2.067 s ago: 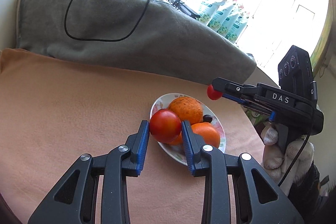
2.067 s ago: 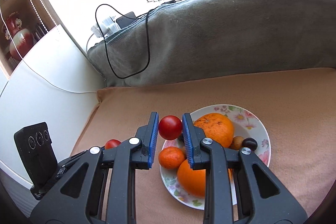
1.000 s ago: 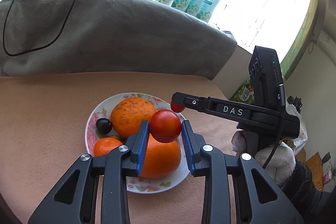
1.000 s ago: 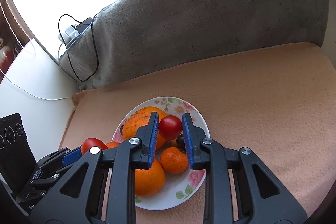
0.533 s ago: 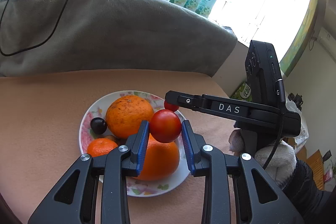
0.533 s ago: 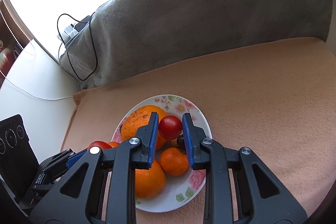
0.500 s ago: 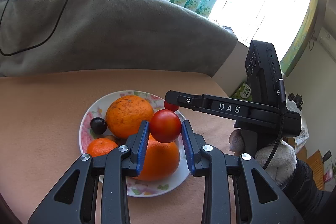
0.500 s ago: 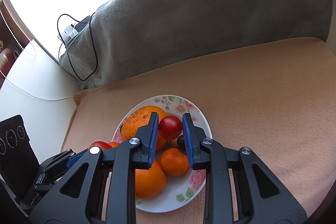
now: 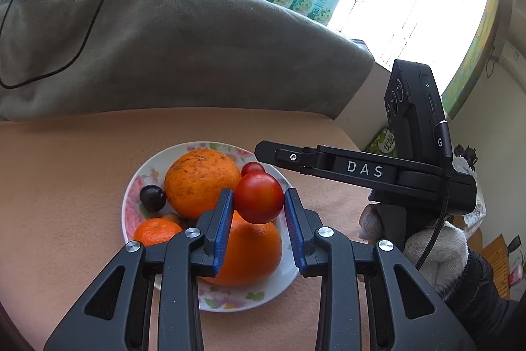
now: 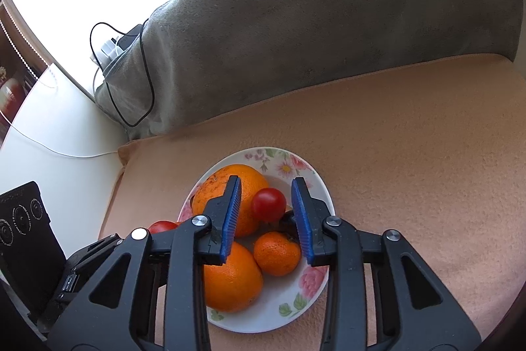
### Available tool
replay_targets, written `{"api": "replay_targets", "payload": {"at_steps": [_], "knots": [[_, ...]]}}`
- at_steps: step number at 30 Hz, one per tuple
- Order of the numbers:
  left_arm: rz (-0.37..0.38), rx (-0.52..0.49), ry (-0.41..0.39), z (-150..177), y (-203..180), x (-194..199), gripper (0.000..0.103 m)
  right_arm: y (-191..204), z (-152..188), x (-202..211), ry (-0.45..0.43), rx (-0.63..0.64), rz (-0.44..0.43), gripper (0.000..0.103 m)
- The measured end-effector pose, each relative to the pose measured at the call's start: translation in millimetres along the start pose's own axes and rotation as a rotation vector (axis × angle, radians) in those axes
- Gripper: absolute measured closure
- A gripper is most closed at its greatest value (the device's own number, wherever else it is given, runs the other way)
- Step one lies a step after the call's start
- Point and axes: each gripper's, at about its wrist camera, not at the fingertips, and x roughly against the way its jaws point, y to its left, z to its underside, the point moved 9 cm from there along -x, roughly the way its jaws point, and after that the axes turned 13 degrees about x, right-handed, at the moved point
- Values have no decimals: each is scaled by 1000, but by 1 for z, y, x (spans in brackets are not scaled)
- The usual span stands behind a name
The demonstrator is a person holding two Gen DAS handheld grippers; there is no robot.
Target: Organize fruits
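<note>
Left wrist view: a red tomato is clamped between the blue pads of the left gripper, held above the flowered plate. On the plate 2 oranges, a mandarin and a dark plum are seen.

Right wrist view: the jaws of the right gripper have just been opening and stand apart; a smaller tomato is seen between them, untouched by the pads, resting against the far orange on the plate.
</note>
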Motion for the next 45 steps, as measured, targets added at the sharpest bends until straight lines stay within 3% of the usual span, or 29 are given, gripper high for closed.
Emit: {"api": "replay_targets", "payload": {"at_steps": [4,7,13,18,20,23,31,33,35,45], "knots": [[-4,-1,1,0,0,-1,72,1,0,2,-2,0,0,60],[1,-4,-4,-1,-1,1,64,1,0,3,-3,1,3,59],[0,-9,-13,-4,-1,4,58,3,-2,9,-21,4,11,40],[-4,-7,-16,-4,0,10,57,4,-2,14,-24,9,23,36],[-5,-7,-19,-4,0,12,50,4,-2,17,-31,12,33,25],[-8,-8,-25,-4,0,15,48,4,-3,21,-38,19,47,25],[-35,11,-40,-1,5,21,29,10,2,32,-40,74,114,24],[-43,10,-41,0,6,24,28,11,3,34,-42,86,127,21],[-52,11,-44,1,8,27,27,14,4,39,-57,104,142,11],[-103,16,-63,5,19,41,27,27,9,59,-84,198,248,11]]}}
